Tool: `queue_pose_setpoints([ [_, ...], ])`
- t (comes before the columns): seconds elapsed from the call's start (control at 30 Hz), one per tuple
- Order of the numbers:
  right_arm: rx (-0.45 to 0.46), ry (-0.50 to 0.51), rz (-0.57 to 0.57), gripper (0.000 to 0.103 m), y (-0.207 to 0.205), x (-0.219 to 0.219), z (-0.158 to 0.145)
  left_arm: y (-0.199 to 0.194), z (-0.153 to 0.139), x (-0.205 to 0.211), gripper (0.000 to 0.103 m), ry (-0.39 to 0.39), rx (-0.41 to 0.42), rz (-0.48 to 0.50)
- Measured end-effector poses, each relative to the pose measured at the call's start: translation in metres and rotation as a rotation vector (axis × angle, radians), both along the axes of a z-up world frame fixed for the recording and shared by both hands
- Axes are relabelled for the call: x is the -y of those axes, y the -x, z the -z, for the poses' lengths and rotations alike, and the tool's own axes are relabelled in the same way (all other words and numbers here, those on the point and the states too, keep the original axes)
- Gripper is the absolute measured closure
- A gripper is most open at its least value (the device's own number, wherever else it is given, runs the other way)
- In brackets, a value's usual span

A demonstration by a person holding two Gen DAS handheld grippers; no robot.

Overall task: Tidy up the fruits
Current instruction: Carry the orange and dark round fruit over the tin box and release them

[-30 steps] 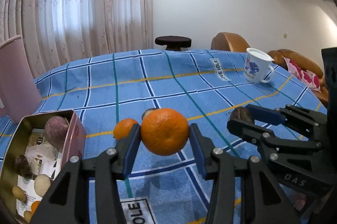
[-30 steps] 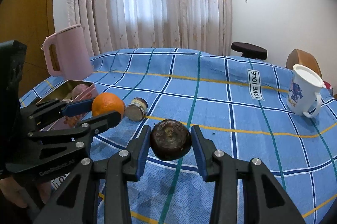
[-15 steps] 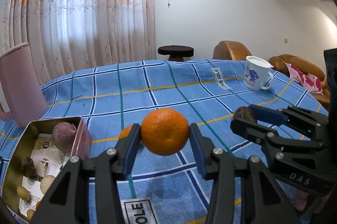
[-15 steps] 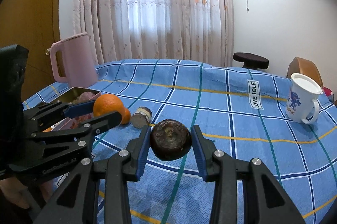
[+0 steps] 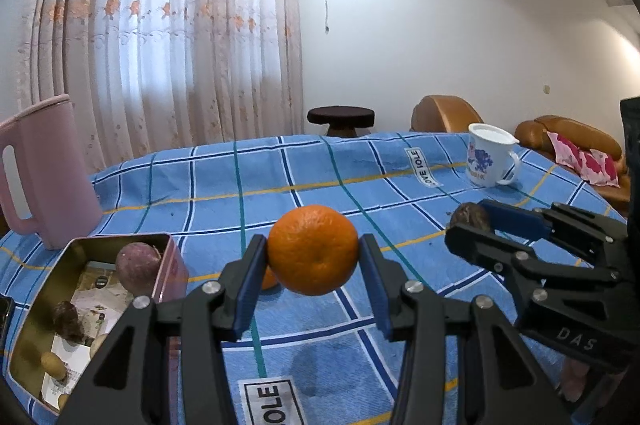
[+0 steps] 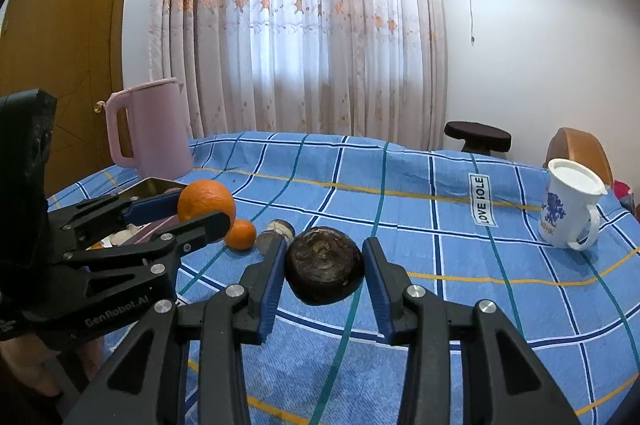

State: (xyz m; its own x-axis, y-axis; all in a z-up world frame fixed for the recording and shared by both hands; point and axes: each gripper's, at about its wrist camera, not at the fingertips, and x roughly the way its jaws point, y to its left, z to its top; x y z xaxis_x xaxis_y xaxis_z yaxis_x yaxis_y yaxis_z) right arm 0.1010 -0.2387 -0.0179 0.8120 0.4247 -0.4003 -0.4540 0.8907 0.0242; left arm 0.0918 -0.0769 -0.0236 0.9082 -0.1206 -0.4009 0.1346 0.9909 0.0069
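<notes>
So we've got both hands busy here. Our left tongs [image 5: 314, 275] are clamped on a big orange [image 5: 313, 249], blue pads pressed against both sides, and it's held up in the air above the table [image 5: 280, 169] with its blue checked cloth. Our right tongs [image 6: 324, 275] are clamped on a dark brown, flattish round fruit [image 6: 324, 271], also lifted clear of the cloth. From the left camera we can see the right tongs off to the right, with that dark fruit poking out at their tip.

The open metal tin [image 5: 28, 309] sits at the near left of the table, just left of the left tongs. Inside it there's a purplish round fruit [image 5: 136, 267] at the far end, a dark one nearer, and a few small pale ones near the front on some paper. We can't tell exactly what those little ones are.

On the cloth, a smaller orange [image 6: 240, 233] lies just behind the held one, and right beside it there's a small brownish thing [image 6: 276, 231] lying on its side, too unclear to name. A pink jug [image 6: 154, 129] stands at the far left behind the tin, and a white mug [image 6: 568, 209] with a blue print is well off at the far right.
</notes>
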Motion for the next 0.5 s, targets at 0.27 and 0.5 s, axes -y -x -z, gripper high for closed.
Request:
queue_pose_setpoints([
  [0.27, 0.055, -0.002, -0.004, 0.062, 0.008, 0.001, -0.003, 0.008, -0.002, -0.003, 0.055, 0.004, 0.039, -0.019],
  [0.5, 0.072, -0.011, -0.002, 0.062, 0.010, 0.003, -0.004, 0.016, -0.005, -0.005, 0.055, 0.008, 0.082, -0.044],
])
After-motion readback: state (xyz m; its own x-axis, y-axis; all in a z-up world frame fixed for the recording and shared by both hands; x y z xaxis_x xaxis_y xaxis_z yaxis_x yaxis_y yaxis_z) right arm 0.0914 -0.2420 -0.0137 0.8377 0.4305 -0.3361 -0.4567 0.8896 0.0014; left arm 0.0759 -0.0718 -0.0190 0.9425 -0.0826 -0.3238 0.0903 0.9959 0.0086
